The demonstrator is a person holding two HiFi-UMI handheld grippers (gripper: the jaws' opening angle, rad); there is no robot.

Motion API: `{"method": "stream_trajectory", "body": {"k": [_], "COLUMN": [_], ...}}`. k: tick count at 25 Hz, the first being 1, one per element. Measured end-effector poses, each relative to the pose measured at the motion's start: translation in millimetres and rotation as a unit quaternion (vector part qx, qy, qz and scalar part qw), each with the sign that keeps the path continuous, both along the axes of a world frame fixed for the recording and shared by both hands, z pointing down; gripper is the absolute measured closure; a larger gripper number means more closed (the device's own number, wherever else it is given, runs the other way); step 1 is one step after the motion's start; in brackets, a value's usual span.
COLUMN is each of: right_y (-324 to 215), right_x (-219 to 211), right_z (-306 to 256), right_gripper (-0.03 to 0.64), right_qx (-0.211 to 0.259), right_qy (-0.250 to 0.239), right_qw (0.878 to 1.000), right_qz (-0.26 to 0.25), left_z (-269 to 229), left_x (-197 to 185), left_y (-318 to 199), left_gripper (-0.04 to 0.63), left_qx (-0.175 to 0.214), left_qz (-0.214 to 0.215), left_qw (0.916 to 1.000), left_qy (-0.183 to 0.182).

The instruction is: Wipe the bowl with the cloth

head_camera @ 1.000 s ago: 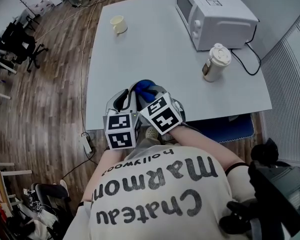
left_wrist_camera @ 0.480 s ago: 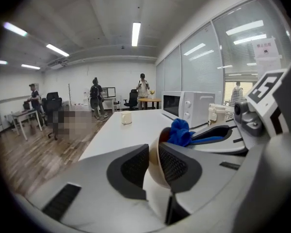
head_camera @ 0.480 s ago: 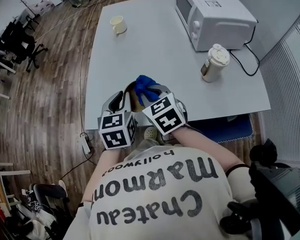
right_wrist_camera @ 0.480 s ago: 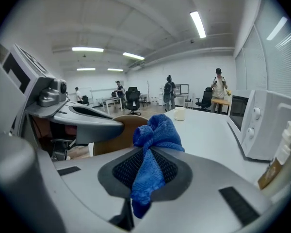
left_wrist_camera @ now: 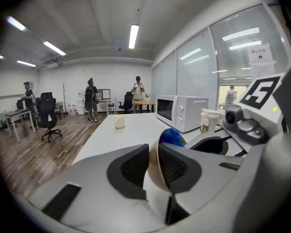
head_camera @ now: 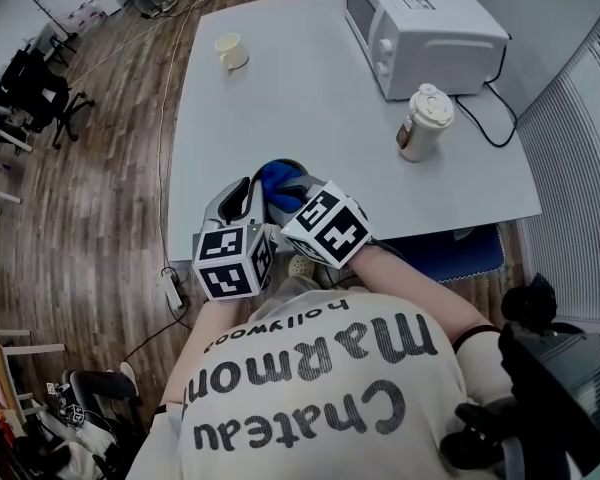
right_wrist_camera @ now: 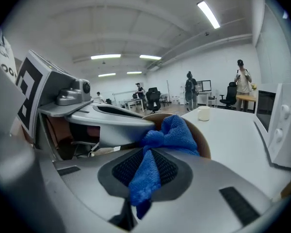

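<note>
While your left claw [left_wrist_camera: 153,163] is closing on the bowl [left_wrist_camera: 156,179], its pads pressing the thin wall from inside and outside at the rim, your right claw [right_wrist_camera: 144,171] pinches a fold of the blue cloth [right_wrist_camera: 178,130] and holds the bunched end in the bowl's brown hollow. You have the bowl tipped on its side just in front of your chest, at the near edge of the white table [head_camera: 310,98].

The bowl looks rigid and light, with a smooth wall that could slide between the pads. The rim is the sensible place to hold it, as you do, with firm but not crushing pressure, since its material cannot be told and it may chip if it drops. The cloth is soft, limp and nubbly. It will bunch and trail, so grip it near the wad that meets the bowl, not by a loose tail.

The table is flat, pale and largely bare. A microwave [head_camera: 420,28] and a lidded cup [head_camera: 420,123] stand to your right, well apart from the work, and a mug [head_camera: 230,50] sits at the far left corner. Around you lies an open office with a dark plank floor [head_camera: 90,188], rolling chairs [left_wrist_camera: 48,120], ceiling strip lights [left_wrist_camera: 134,35] and glazed partitions [left_wrist_camera: 194,72]. Several people [left_wrist_camera: 91,98] stand at the far end.
</note>
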State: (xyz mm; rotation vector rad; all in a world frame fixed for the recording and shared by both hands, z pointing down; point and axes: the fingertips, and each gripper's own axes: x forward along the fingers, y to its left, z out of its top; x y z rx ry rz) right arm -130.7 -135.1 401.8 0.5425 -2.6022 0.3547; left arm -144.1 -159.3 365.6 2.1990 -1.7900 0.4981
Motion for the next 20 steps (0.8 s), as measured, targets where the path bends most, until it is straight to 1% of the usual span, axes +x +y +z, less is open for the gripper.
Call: {"method": "stream_trajectory", "body": {"k": [3, 5, 8, 9, 11, 15, 17, 20], "right_y": [5, 7, 7, 7, 3, -6, -11, -18], "right_x": [-2, -3, -1, 1, 6, 17, 22, 26], "right_z": [3, 6, 17, 20, 26, 32, 31, 29], "right_gripper": [0.577, 0.577, 0.577, 0.577, 0.578, 0.578, 0.578, 0.578], "right_qx": [-0.006, -0.013, -0.024, -0.032, -0.039, -0.015, -0.002, 0.019], "right_qy": [-0.020, -0.033, -0.024, -0.018, 0.001, 0.037, 0.047, 0.047], "right_qw": [1.000, 0.999, 0.999, 0.999, 0.999, 0.999, 0.999, 0.998], "right_qz": [-0.008, -0.016, -0.027, -0.026, -0.016, 0.009, 0.020, 0.034], "left_z": [-1, 1, 4, 5, 8, 12, 13, 15], "left_x": [10, 12, 16, 17, 15, 12, 12, 12], "left_y": [2, 3, 5, 6, 6, 4, 2, -1], "left_gripper": [0.525, 0.523, 0.524, 0.525, 0.525, 0.526, 0.526, 0.526], "left_qx": [0.009, 0.008, 0.010, 0.010, 0.005, -0.004, -0.007, -0.012], "left_qz": [0.020, 0.026, 0.028, 0.028, 0.022, 0.009, 0.006, 0.003], "left_qw": [0.9992, 0.9985, 0.9970, 0.9969, 0.9977, 0.9990, 0.9993, 0.9995], "left_qy": [-0.032, -0.047, -0.071, -0.073, -0.064, -0.043, -0.037, -0.028]}}
